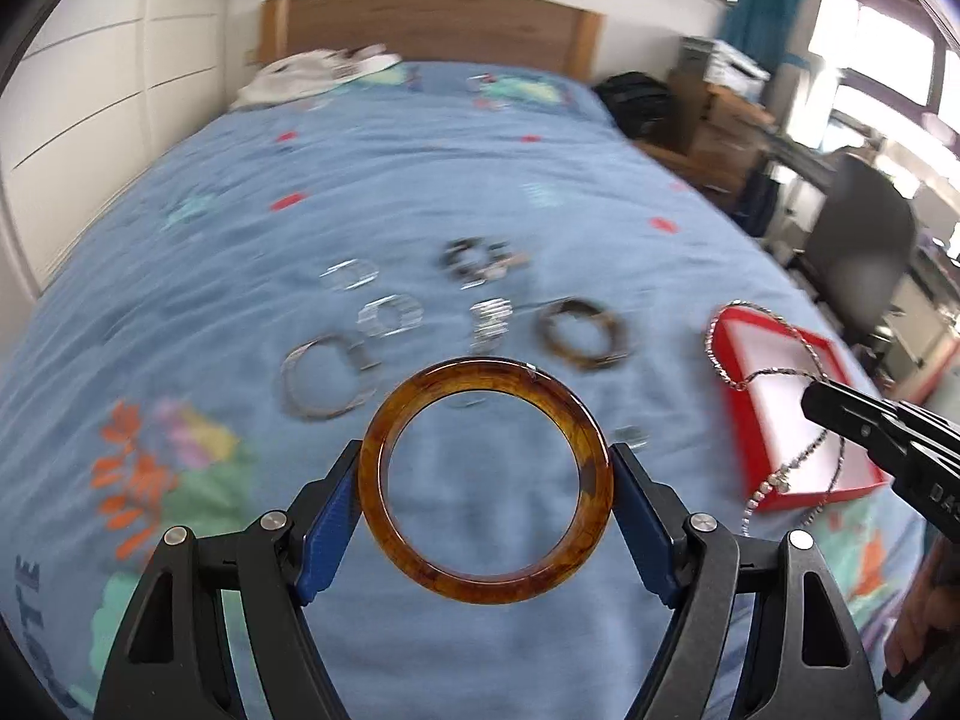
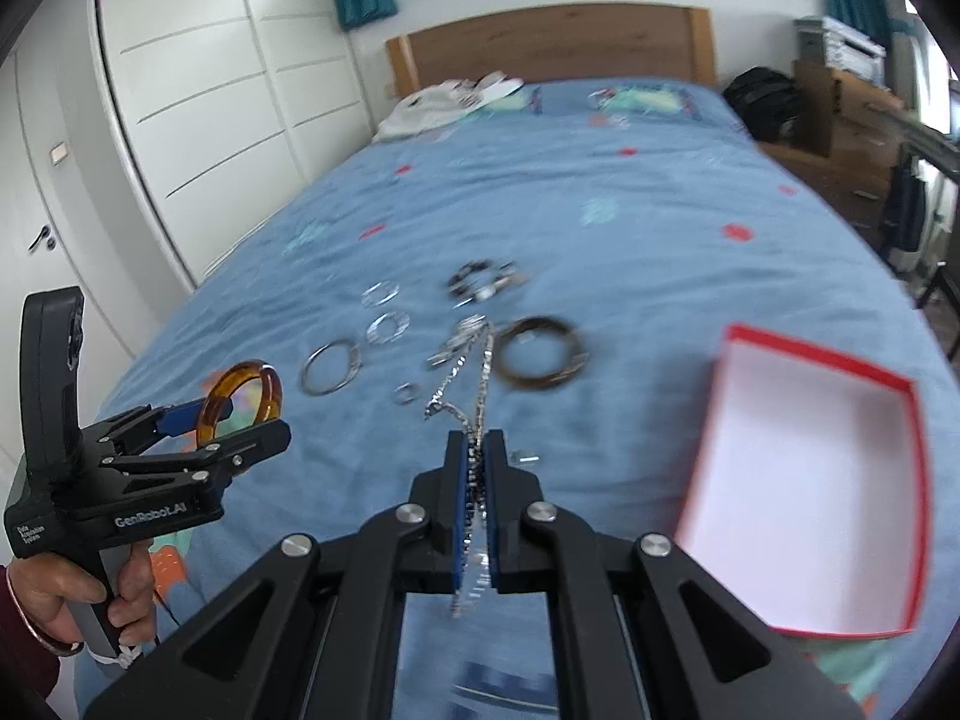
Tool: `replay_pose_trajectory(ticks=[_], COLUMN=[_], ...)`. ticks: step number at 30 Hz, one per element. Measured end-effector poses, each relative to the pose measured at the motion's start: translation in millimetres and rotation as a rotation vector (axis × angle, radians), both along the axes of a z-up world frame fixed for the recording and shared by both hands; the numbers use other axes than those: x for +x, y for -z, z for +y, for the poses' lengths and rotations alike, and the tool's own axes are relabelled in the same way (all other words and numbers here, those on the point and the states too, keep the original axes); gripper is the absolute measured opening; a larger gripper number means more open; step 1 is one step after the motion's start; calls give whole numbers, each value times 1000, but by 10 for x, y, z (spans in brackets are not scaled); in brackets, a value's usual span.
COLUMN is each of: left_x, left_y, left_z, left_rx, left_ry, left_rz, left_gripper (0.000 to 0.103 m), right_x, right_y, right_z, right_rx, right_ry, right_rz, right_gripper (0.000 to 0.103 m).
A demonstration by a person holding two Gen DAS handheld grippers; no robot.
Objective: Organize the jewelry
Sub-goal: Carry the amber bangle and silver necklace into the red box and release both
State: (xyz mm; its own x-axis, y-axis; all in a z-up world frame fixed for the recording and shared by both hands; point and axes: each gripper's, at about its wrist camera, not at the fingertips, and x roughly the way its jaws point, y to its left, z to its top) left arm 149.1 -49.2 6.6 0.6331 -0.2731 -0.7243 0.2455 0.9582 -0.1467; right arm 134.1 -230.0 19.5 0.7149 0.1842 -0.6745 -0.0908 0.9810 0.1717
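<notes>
My left gripper [image 1: 486,486] is shut on an amber tortoiseshell bangle [image 1: 486,591] and holds it upright above the blue bedspread; it also shows in the right wrist view [image 2: 240,402]. My right gripper [image 2: 477,450] is shut on a silver chain necklace [image 2: 480,372] that hangs from its tips. In the left wrist view the chain [image 1: 774,369] dangles over the red box [image 1: 780,420]. The red box with a white inside [image 2: 804,480] lies empty at right. Several bangles lie on the bed: a dark brown one [image 2: 543,360], silver ones [image 2: 330,367].
The blue bedspread [image 2: 600,210] covers a bed with a wooden headboard [image 2: 552,42]. White clothes [image 2: 450,96] lie near the headboard. White wardrobes [image 2: 198,90] stand left. A desk chair [image 1: 858,240] and boxes stand right of the bed.
</notes>
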Motion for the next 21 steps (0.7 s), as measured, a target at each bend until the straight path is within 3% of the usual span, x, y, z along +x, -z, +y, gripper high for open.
replay_pose_trajectory(ticks=[12, 17, 21], left_x=[238, 444, 541], left_y=[-327, -140, 108], left_z=[-1624, -2186, -2451], left_rx=[-104, -106, -78], left_ry=[271, 329, 359], left_rz=[-13, 23, 57], left_gripper=[77, 77, 77], right_x=[-124, 39, 134], right_y=[-314, -156, 152], right_z=[-1410, -1839, -2088], right_rx=[-76, -60, -35], right_ry=[168, 184, 195], right_rz=[-20, -9, 28], right_gripper=[5, 5, 5])
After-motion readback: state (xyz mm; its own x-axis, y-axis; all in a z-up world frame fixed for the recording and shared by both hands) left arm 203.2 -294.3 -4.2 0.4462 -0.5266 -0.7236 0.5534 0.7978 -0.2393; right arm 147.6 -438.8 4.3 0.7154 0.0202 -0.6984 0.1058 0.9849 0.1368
